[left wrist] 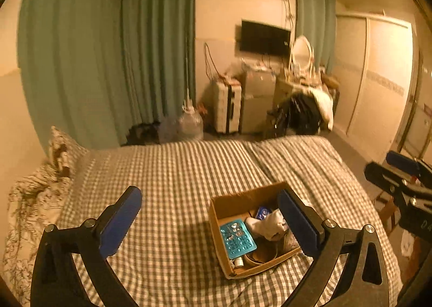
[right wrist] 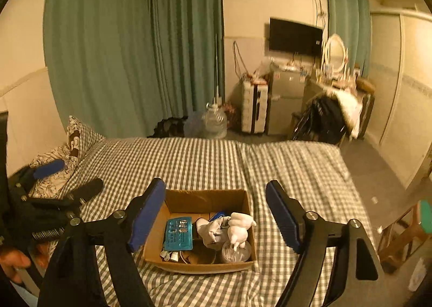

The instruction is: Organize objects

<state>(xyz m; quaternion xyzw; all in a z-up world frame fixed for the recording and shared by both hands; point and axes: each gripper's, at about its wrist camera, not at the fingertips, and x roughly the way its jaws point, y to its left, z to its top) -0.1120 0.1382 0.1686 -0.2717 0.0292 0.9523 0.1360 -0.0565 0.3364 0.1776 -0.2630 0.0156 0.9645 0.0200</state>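
Box (right wrist: 199, 228) sits low centre in the right wrist view, on the checked bed (right wrist: 205, 161), and it is already crowded: a teal card (right wrist: 178, 233), a white toy (right wrist: 239, 227), a pale cloth (right wrist: 213, 230), a round tub (right wrist: 236, 253) and a ring of tape (right wrist: 199, 254), all inside its walls. The right gripper (right wrist: 216, 215) hangs above it, fingers spread wide and holding nothing, so the box shows between them, probably lined up for a reach in. The left gripper (left wrist: 209, 222) is just as wide and just as bare; in its own view the box lies lower right, half behind its right finger. So it looks like sorting has yet to start, both tools poised over the one container. The toy stands tallest in the pile and seems the easiest first pick; the flat card against the left wall would be harder to pinch.
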